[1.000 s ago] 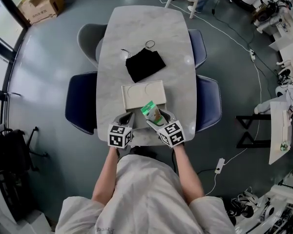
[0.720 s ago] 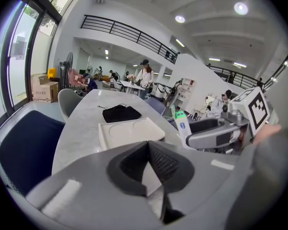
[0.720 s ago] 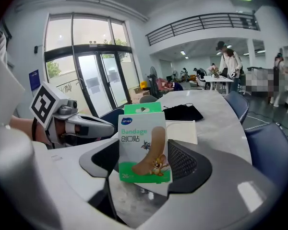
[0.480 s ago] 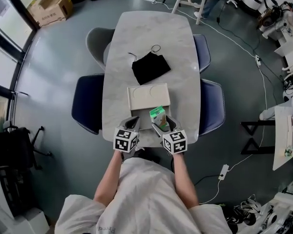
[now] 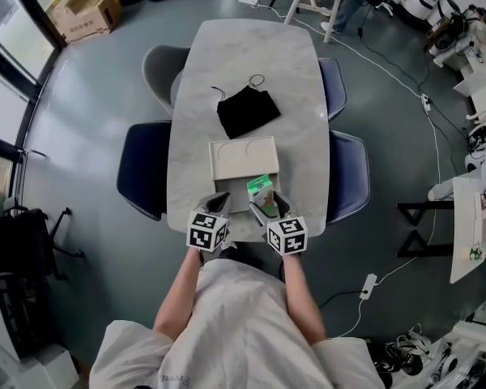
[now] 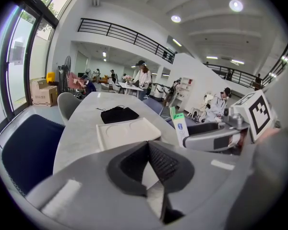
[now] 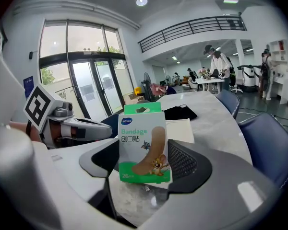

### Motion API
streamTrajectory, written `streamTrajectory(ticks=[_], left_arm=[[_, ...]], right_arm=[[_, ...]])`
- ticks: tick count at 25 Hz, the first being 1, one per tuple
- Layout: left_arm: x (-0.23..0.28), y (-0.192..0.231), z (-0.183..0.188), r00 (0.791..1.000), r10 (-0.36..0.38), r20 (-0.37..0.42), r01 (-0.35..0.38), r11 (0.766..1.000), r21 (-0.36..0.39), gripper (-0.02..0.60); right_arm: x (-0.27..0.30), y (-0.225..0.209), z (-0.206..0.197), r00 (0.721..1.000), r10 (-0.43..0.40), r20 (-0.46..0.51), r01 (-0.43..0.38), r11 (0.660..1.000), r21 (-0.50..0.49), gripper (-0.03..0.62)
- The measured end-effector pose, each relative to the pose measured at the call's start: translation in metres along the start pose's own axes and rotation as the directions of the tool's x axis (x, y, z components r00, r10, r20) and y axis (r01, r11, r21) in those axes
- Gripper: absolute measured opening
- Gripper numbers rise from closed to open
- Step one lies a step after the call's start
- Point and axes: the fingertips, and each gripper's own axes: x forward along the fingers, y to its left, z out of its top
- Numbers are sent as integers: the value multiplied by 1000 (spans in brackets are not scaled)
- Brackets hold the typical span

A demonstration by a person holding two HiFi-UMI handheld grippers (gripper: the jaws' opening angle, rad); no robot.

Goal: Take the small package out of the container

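The small package, a green-and-white bandage box (image 7: pixel 145 145), stands upright between the jaws of my right gripper (image 7: pixel 146 176), which is shut on its lower part. In the head view the bandage box (image 5: pixel 261 191) is held just in front of the near right corner of the shallow cream tray (image 5: pixel 236 159). My right gripper (image 5: pixel 267 209) is near the table's front edge. Beside it on the left, my left gripper (image 5: pixel 215 207) is shut with nothing between its pads (image 6: pixel 156 159). The left gripper view also shows the box (image 6: pixel 180 128) and the tray (image 6: pixel 127 132).
A black pouch (image 5: pixel 248 112) with a cord lies on the marble table (image 5: pixel 300 136) beyond the tray. Blue and grey chairs (image 5: pixel 142 168) stand along both long sides. A cable runs over the floor at the right. People stand far off in the hall.
The bandage box has gone from tilted to upright in my right gripper and sits slightly nearer the table's front edge. My left gripper has hardly moved.
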Motion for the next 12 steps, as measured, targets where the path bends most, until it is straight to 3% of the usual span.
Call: streamTrajectory(ticks=[12], left_arm=[[3, -7, -2, 999, -33, -21, 33, 999, 6, 53]], right_arm=[[0, -8, 2, 1000, -28, 6, 28, 1000, 4, 313]])
